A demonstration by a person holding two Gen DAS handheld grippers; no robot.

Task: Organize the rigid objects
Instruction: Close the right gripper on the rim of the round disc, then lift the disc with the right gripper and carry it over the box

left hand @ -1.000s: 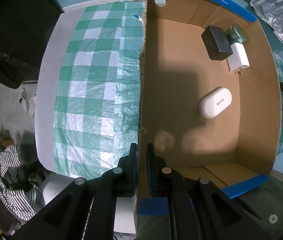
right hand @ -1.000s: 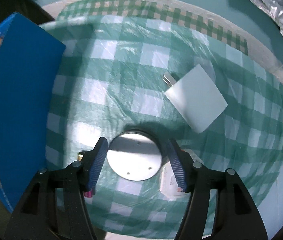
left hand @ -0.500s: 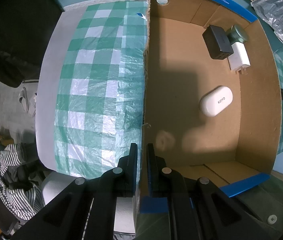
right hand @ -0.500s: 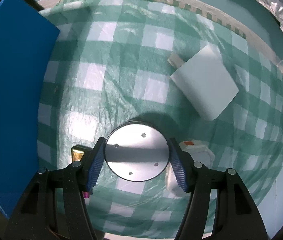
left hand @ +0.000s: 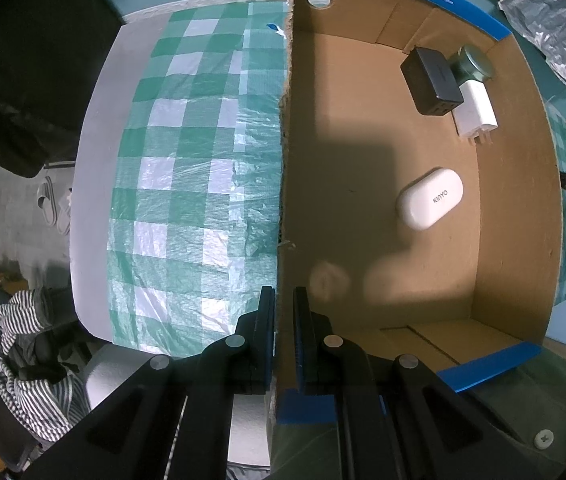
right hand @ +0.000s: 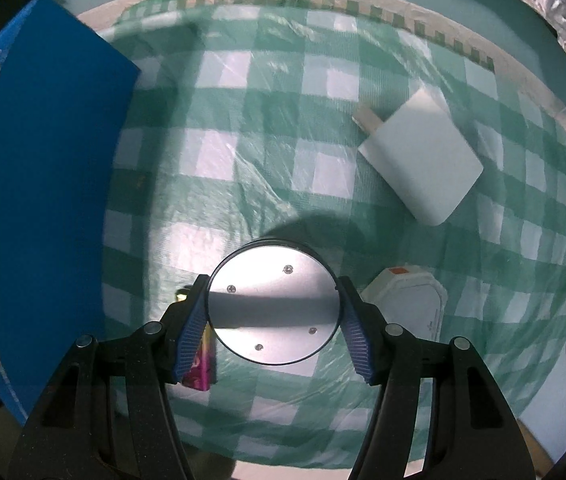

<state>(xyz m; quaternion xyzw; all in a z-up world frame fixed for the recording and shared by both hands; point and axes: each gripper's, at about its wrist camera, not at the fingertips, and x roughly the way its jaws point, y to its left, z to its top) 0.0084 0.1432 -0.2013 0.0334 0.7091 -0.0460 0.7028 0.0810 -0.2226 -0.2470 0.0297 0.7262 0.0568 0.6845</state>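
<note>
In the left wrist view my left gripper (left hand: 283, 292) is shut on the left wall (left hand: 285, 160) of an open cardboard box. Inside the box lie a white oval case (left hand: 430, 199), a black adapter (left hand: 431, 80), a white plug charger (left hand: 477, 114) and a round metal piece (left hand: 475, 64). In the right wrist view my right gripper (right hand: 273, 282) is shut on a round silver disc (right hand: 275, 308), both blue pads pressing its rim. The disc hangs above the checked cloth and casts a shadow on it.
On the green checked cloth (right hand: 243, 128) lie a white flat charger (right hand: 419, 164), a white pack with an orange label (right hand: 407, 304) and a pink and gold battery (right hand: 201, 364). The box's blue outer side (right hand: 43, 200) stands at the left.
The right pads, apart from the disc a second ago, now press on it, and it has risen off the cloth and looks larger. The left gripper and box have not moved.
</note>
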